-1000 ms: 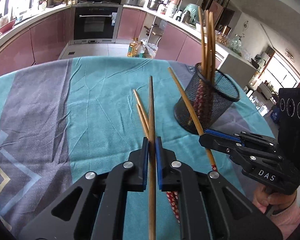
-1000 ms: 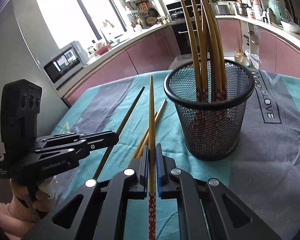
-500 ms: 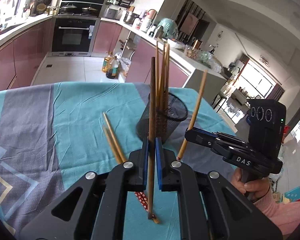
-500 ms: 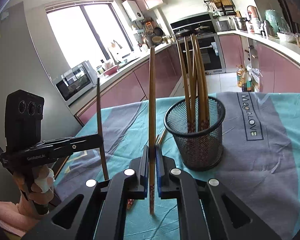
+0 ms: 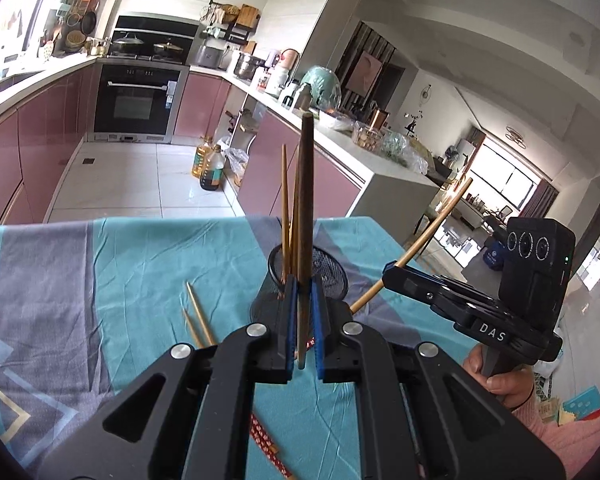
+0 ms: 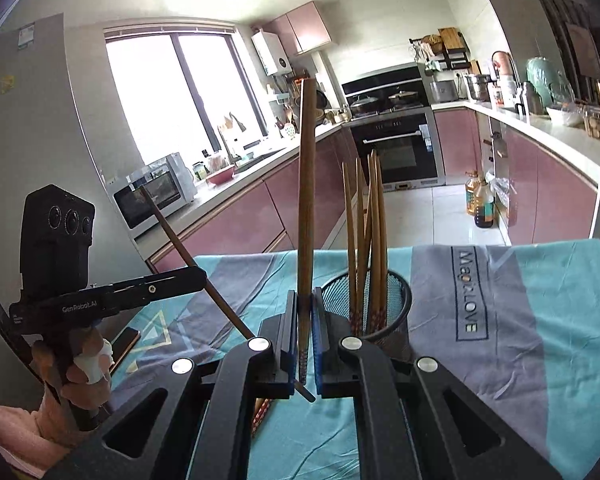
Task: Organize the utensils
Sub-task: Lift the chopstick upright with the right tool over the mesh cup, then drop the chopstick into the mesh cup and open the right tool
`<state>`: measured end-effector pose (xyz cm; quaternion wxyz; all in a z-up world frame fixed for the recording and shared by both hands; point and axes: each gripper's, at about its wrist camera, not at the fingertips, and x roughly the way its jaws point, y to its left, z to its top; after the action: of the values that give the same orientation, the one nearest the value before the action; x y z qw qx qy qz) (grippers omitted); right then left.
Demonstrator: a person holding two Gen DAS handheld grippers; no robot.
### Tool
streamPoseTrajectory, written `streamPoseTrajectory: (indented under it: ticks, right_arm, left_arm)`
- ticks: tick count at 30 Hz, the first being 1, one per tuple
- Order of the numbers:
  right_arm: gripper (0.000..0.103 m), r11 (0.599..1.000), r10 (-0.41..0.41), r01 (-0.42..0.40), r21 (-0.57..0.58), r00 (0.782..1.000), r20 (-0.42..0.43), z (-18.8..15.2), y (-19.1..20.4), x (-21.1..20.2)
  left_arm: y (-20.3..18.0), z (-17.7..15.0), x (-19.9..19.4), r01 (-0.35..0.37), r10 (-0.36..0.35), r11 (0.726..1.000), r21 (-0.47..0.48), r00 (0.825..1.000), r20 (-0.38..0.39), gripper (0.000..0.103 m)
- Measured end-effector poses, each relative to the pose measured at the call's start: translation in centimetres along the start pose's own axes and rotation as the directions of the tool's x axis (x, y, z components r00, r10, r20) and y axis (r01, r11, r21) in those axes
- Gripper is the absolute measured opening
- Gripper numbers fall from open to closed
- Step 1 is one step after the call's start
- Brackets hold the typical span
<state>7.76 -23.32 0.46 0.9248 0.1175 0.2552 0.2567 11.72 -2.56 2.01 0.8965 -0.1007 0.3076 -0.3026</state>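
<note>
My left gripper [image 5: 303,300] is shut on a dark wooden chopstick [image 5: 305,208], held upright above the table just in front of the black mesh cup [image 5: 332,276]. My right gripper [image 6: 305,312] is shut on a lighter chopstick [image 6: 306,200] with a red patterned end, also upright, beside the mesh cup [image 6: 396,312]. The cup holds several chopsticks [image 6: 370,232]. Each gripper shows in the other's view: the right gripper [image 5: 396,276] with its tilted chopstick [image 5: 432,232], the left gripper [image 6: 196,276] with its tilted chopstick [image 6: 188,252].
Two more chopsticks [image 5: 198,316] lie on the teal and grey tablecloth [image 5: 140,264] left of the cup, their red patterned ends [image 5: 268,446] near me. A phone [image 6: 124,344] lies at the table's left edge. Kitchen counters and an oven stand beyond the table.
Both grippers have lifted their chopsticks off the cloth and tipped them from lying flat to upright, rising higher above the table near the cup.
</note>
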Motion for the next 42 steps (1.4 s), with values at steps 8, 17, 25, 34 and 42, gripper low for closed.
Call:
streamPoseTrajectory:
  ticks: [8,17,25,34,42]
  right_arm:
    - [0.006,0.999,-0.011,0.013,-0.033,0.999,0.046,1.9,-0.3,-1.1]
    - [0.006,0.997,-0.033,0.039,-0.063,0.995,0.099,4.2,-0.8,-1.9]
    - [0.006,0.995,-0.059,0.067,-0.069,0.992,0.115,5.6,-1.6,-1.1]
    - [0.006,0.994,-0.078,0.08,-0.079,0.997,0.025,4.5,-2.2,1.7]
    - [0.006,0.991,-0.102,0.092,-0.1,0.99,-0.094,3.3,-1.9,4.3]
  left_arm:
    - [-1.2,2.8,-0.4,-0.005,0.003,0.999,0.034,0.999,0.044,0.007]
    - [-2.5,5.7,-1.0,-0.015,0.008,0.998,0.068,0.995,0.097,0.008]
    - [-3.4,7.5,-0.5,-0.042,0.031,0.995,0.094,0.992,0.119,0.007]
    - [-3.6,6.8,2.0,-0.082,0.079,0.989,0.125,0.996,0.028,0.007]
    - [-3.3,6.2,5.0,-0.099,0.114,0.981,0.165,0.99,-0.084,0.007]
